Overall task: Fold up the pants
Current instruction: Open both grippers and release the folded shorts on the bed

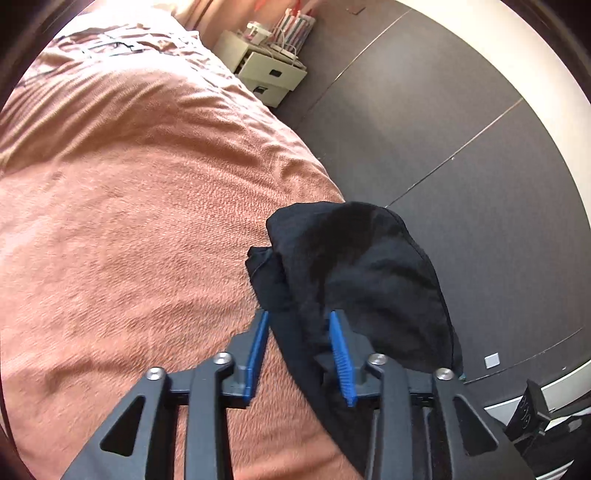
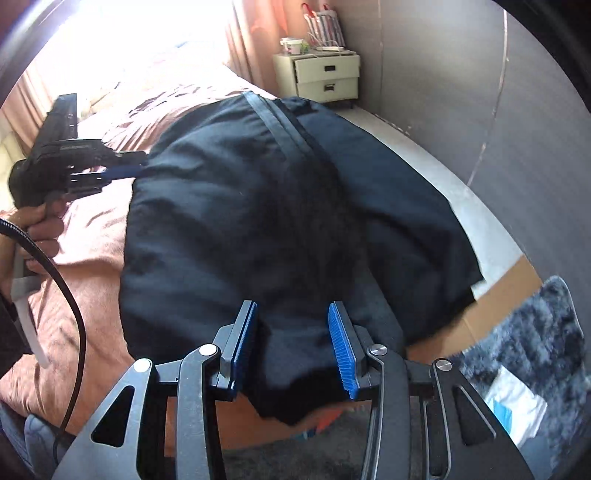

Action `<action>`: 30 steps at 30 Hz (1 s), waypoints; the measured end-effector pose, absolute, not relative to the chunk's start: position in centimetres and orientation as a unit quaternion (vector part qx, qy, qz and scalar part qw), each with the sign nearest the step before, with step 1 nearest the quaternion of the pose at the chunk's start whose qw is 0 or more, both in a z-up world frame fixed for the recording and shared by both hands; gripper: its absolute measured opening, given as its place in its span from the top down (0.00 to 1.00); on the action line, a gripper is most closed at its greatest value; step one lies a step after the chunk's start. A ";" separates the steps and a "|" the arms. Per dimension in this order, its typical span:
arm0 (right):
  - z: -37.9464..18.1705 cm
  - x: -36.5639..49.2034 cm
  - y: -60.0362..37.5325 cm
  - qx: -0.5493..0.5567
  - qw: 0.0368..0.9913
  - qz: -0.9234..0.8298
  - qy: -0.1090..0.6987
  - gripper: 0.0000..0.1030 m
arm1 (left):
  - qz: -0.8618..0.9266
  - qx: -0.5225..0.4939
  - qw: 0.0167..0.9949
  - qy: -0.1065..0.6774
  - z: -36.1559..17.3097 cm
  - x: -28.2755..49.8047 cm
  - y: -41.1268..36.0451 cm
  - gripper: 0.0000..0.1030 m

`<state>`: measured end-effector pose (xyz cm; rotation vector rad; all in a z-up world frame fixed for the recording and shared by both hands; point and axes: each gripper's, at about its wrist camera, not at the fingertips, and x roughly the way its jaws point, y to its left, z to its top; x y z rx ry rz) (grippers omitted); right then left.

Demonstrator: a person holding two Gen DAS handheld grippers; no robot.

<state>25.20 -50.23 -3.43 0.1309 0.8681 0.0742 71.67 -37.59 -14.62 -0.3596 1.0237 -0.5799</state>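
Black pants [image 2: 258, 206] lie on a salmon-pink bedspread [image 1: 129, 206]; beyond the bedspread stand a cream nightstand [image 2: 327, 79], a red-and-white striped bag [image 2: 327, 27] and a dark grey wall [image 1: 461, 110]

A bed [image 1: 122, 184] with a rust-pink cover fills the room beside dark grey wall panels [image 1: 443, 122]. A cream nightstand [image 2: 325, 75] stands in the corner, by bright-lit curtains [image 2: 243, 40].

Both wrist views close above bed [image 1: 129, 221]
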 end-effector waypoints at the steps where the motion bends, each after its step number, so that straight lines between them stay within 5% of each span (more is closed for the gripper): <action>1: -3.3 24.7 -50.7 0.067 0.904 0.033 0.422 0.63 | -0.271 -0.164 0.818 0.479 -14.2 71.2 -37.3 0.58; 9: 0.1 20.5 -52.2 0.090 0.907 0.022 0.411 0.62 | -0.271 -0.135 0.826 0.475 -11.2 67.0 -35.8 0.39; 18: 3.6 18.5 -49.9 0.088 0.919 0.007 0.384 0.17 | -0.268 -0.107 0.849 0.443 -6.5 62.0 -33.7 0.02; 22: 4.9 16.4 -47.7 0.089 0.922 -0.002 0.376 0.00 | -0.266 -0.086 0.859 0.429 -4.5 59.7 -33.1 0.01; 30: 8.2 12.5 -45.4 0.082 0.934 0.012 0.347 0.00 | -0.265 -0.064 0.870 0.411 -0.9 54.8 -31.2 0.00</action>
